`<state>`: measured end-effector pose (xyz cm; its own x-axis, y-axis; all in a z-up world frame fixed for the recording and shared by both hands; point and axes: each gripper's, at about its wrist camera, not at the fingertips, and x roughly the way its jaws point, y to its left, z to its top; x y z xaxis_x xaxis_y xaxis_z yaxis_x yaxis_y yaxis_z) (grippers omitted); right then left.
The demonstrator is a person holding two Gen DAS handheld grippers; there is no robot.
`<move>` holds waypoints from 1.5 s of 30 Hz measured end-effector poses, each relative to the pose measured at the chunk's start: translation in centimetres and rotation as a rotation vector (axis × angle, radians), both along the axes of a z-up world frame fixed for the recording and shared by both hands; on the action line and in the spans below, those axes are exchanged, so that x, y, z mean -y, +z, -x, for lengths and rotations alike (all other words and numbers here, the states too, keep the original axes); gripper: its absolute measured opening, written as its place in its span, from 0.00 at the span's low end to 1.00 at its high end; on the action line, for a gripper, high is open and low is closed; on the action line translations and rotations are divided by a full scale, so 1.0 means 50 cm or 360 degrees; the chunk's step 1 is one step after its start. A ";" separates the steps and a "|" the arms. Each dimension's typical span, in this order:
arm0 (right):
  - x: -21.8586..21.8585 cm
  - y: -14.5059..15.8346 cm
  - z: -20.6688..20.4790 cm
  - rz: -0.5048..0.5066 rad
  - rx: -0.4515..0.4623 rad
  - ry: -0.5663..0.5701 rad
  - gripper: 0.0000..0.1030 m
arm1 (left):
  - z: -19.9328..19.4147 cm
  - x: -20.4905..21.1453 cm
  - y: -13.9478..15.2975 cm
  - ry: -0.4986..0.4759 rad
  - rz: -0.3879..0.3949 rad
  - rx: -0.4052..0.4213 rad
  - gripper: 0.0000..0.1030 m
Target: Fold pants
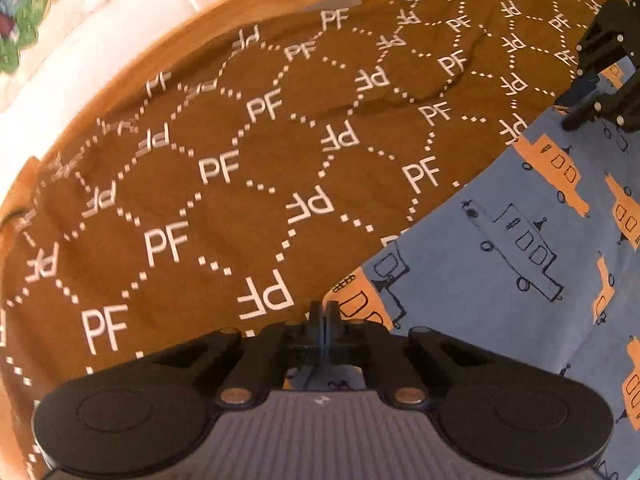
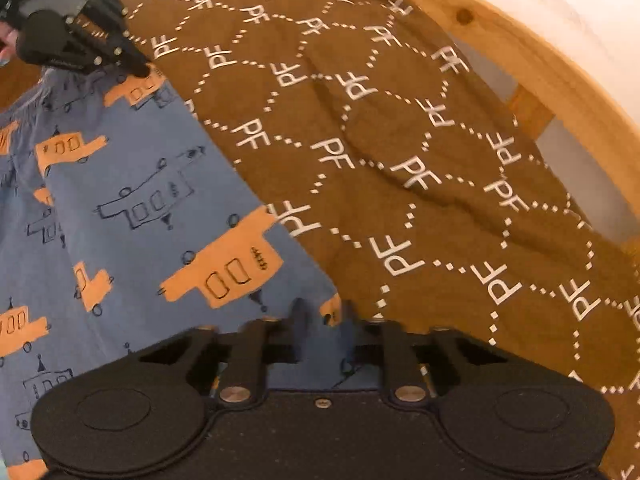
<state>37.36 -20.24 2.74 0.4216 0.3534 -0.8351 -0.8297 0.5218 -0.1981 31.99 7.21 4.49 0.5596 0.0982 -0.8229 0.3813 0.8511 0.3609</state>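
Blue pants (image 1: 500,264) printed with orange and outlined trucks lie on a brown bedspread; they also show in the right wrist view (image 2: 132,208). My left gripper (image 1: 324,316) is shut on one corner of the pants' near edge. My right gripper (image 2: 322,316) has its fingers a little apart with the pants' other corner between them. Each gripper shows in the other's view: the right one at the far edge of the pants (image 1: 576,122), the left one at the upper left (image 2: 140,68).
The brown bedspread (image 1: 224,168) with white "PF" lettering covers the bed, with some wrinkles (image 2: 420,184). A curved wooden bed frame (image 1: 256,4) runs along the far side (image 2: 540,60). White wall lies beyond it.
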 end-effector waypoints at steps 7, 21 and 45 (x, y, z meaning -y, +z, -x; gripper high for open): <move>-0.010 0.053 0.024 0.0034 0.0383 -0.0116 0.01 | 0.009 -0.007 0.078 0.0178 0.0037 0.0321 0.00; -0.112 -0.017 -0.131 0.0156 0.0505 -0.0304 0.31 | -0.099 -0.050 0.039 0.0362 0.0021 0.0345 0.14; -0.167 -0.010 -0.177 -0.0099 0.0233 -0.0223 0.00 | -0.058 -0.111 0.063 0.0224 0.0297 0.0282 0.06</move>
